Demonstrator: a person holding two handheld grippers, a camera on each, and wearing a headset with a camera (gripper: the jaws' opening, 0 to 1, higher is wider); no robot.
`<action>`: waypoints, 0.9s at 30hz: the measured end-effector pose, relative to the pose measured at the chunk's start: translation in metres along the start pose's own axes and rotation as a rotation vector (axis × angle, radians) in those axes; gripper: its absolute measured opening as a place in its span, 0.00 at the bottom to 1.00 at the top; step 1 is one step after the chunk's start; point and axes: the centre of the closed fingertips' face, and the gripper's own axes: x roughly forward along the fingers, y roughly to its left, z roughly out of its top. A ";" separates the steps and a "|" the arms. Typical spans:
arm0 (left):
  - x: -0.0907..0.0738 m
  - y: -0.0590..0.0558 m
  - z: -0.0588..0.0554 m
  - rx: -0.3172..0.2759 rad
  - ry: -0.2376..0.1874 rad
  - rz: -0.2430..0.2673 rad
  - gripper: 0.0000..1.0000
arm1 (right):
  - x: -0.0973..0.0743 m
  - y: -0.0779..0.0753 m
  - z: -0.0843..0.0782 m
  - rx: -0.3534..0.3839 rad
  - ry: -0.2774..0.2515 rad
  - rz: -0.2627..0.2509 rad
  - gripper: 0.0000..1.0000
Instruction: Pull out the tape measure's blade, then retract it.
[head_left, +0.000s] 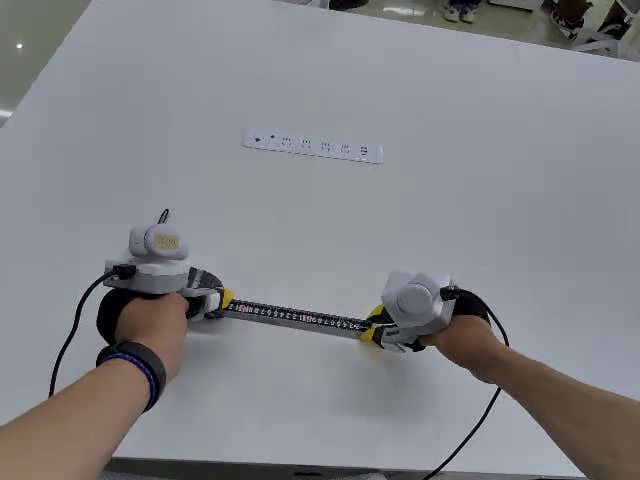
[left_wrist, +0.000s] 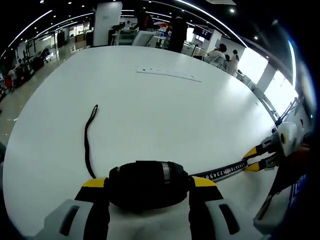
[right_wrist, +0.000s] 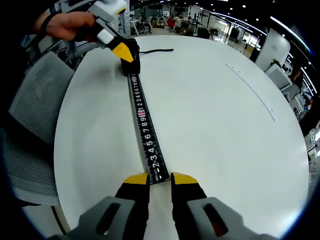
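Observation:
The black tape measure case (left_wrist: 147, 192) sits between the yellow-tipped jaws of my left gripper (left_wrist: 148, 182), which is shut on it. In the head view the left gripper (head_left: 207, 300) rests on the white table at the near left. The blade (head_left: 295, 318) is drawn out across the tabletop to my right gripper (head_left: 372, 330). Along the blade (right_wrist: 143, 125) the black and red numbers show. Its end lies between the jaws of my right gripper (right_wrist: 160, 178), shut on it. The case's black strap (left_wrist: 89, 135) trails away over the table.
A long white strip with dark marks (head_left: 313, 146) lies flat further back on the table (head_left: 450, 200). The table's near edge runs just below both hands. Chairs and people stand beyond the table in the gripper views.

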 end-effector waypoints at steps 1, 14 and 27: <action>-0.002 0.000 0.000 -0.001 -0.005 -0.007 0.61 | -0.001 -0.001 0.000 0.011 -0.002 -0.011 0.16; -0.031 0.003 -0.006 0.090 -0.057 -0.059 0.49 | -0.003 0.018 0.011 0.232 -0.124 -0.122 0.38; -0.052 0.016 -0.030 0.066 -0.068 -0.073 0.49 | -0.021 0.031 0.001 0.439 -0.213 -0.238 0.39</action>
